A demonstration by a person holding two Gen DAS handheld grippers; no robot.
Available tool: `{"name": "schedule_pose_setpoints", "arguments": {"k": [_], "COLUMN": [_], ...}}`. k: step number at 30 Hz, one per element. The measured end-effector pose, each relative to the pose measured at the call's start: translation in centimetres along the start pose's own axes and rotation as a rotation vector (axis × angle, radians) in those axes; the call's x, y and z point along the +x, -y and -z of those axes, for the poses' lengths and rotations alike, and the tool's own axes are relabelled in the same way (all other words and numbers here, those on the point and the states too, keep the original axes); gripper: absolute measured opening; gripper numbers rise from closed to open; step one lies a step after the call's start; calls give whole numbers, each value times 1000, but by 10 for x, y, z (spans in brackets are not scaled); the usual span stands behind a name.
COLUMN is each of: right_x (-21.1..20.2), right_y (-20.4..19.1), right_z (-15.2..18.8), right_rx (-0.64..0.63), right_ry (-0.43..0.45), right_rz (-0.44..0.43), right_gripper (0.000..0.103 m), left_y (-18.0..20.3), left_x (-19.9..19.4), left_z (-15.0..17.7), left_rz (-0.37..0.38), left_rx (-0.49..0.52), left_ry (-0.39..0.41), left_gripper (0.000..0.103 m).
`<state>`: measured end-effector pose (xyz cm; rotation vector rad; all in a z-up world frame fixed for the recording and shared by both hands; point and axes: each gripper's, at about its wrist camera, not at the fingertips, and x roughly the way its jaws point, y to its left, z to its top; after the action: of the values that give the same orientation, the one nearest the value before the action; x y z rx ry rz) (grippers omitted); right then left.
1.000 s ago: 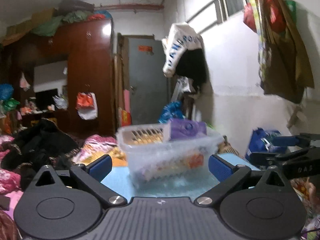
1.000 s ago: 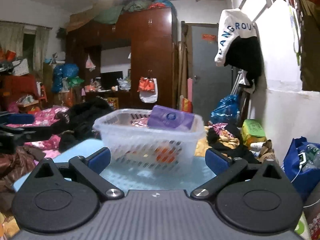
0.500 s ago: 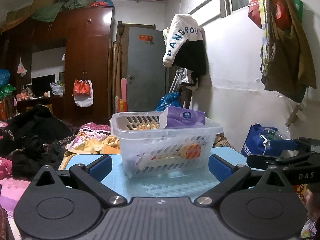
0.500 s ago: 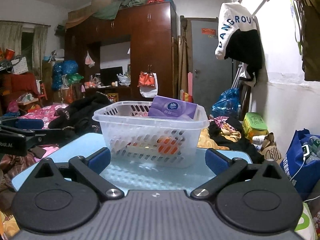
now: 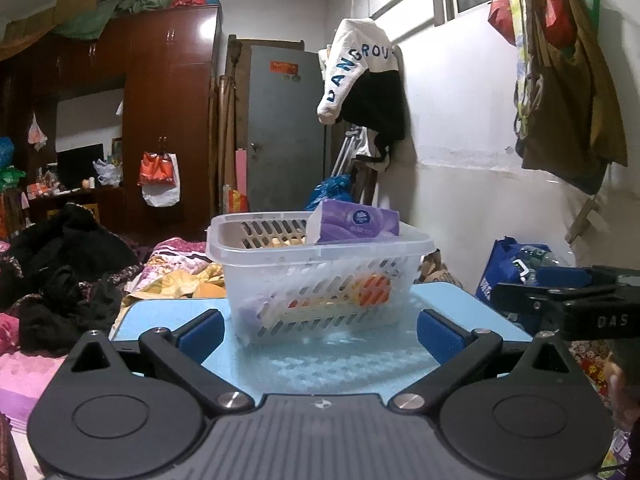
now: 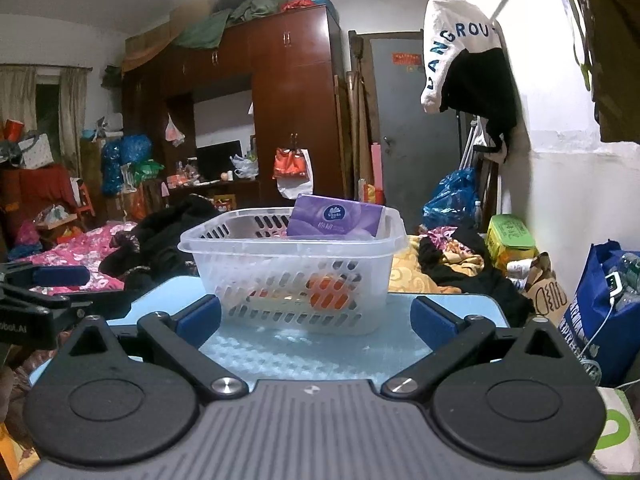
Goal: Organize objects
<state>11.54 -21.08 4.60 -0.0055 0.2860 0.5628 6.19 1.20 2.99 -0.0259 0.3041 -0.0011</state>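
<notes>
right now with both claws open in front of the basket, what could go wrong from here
1. The purple tissue pack sits tilted at the top of the basket, poking above the rim; a bump could tip it out.
2. The basket looks light and stands free on the blue table, so a push from the right claw or left claw might slide it.
3. The two claws are side by side, so they could knock together.

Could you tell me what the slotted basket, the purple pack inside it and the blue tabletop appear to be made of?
Basket: translucent, slightly frosted moulded plastic; its contents show through the slotted walls.
Purple pack: probably soft printed plastic film over tissues, with a faint sheen.
Tabletop: glossy, probably plastic or a laminate; it mirrors the basket's slots.
</notes>
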Motion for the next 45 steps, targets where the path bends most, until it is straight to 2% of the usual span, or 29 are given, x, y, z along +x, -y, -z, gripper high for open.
{"name": "schedule_pose_setpoints", "arguments": {"k": [10,45], "right_x": [2,1], "right_y": [-5,-3], "right_z": [1,0], "right_rx": [-42,-30], "right_ry": [-6,-4], "right_rz": [-3,-4], "right_gripper": [103,103], "left_y": [5,17], "left_x": [3,12], "left_z": [0,2], "left_rz": [-1,7], "left_rx": [13,36], "left_ry": [-15,-34], "left_gripper": [103,103]}}
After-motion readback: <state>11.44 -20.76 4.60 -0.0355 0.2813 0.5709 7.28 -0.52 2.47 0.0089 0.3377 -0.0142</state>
